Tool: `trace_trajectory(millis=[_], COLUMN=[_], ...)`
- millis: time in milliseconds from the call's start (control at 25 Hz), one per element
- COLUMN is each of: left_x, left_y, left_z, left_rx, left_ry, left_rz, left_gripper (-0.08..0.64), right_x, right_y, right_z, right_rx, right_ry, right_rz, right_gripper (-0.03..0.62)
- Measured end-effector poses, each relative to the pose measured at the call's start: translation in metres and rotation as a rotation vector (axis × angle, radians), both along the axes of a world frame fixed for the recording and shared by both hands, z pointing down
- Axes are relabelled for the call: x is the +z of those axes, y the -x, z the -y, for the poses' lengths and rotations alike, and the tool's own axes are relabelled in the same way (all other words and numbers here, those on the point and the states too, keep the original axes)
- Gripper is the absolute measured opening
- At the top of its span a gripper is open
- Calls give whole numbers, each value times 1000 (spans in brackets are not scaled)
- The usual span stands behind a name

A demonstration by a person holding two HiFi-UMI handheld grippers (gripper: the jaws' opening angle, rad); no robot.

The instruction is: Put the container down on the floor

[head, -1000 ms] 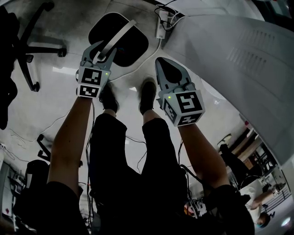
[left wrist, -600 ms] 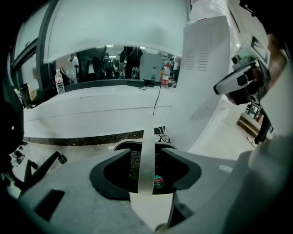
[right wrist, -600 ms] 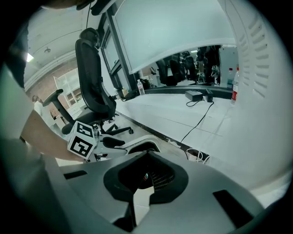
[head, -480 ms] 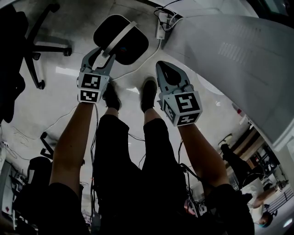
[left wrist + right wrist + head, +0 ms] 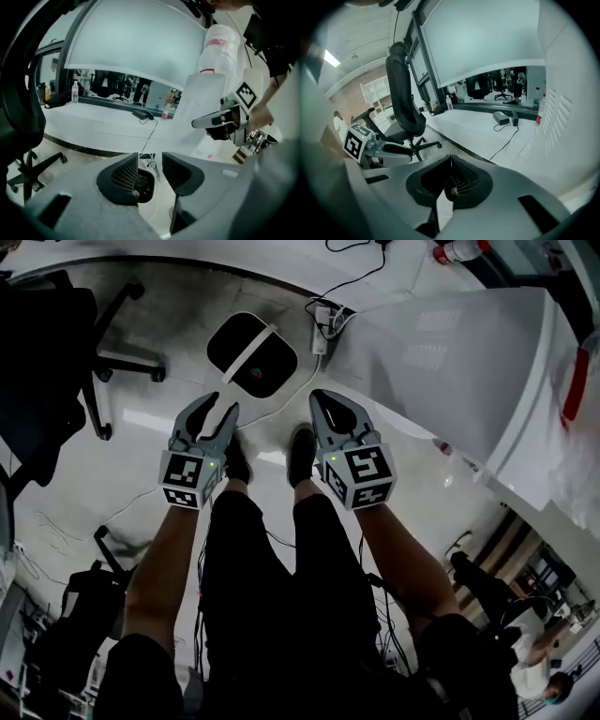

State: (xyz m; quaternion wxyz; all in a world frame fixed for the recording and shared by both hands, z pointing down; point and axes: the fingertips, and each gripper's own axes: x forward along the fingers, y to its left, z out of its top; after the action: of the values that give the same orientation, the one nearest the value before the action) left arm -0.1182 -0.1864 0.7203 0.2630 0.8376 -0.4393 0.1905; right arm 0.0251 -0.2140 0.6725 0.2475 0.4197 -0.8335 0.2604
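container (image 5: 267,367) 1 | power strip (image 5: 322,317) 1 | shoes (image 5: 302,442) 2

The left gripper (image 5: 222,409) has let go of the container's white handle (image 5: 251,351) and drawn back nearer the person, its jaws closing on nothing. The container (image 5: 272,371) now lies apart, farther off, apparently resting on the floor (image 5: 150,418).

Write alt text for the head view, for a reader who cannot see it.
A black container with a white handle sits on the pale floor, ahead of the person's shoes. Nearer the camera, the left gripper hangs empty with its jaws apart and closing, and the right gripper is shut on nothing.
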Motion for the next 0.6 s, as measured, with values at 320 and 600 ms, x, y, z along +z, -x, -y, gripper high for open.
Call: trace_trajectory(millis=[320,600], left_x=[-98,-168], left_y=[-4,-21], left_z=[-1,-13], left_rx=[-27,1], left_ry=[-74,-138], left_rz=[-22,24], left_gripper=[121,29], right_x=[-69,-130], right_y=[3,-8], right_z=[-4,8], right_rx=[-13,58], right_ry=[-30,-91], right_rz=[24,34], right_gripper=[8,8])
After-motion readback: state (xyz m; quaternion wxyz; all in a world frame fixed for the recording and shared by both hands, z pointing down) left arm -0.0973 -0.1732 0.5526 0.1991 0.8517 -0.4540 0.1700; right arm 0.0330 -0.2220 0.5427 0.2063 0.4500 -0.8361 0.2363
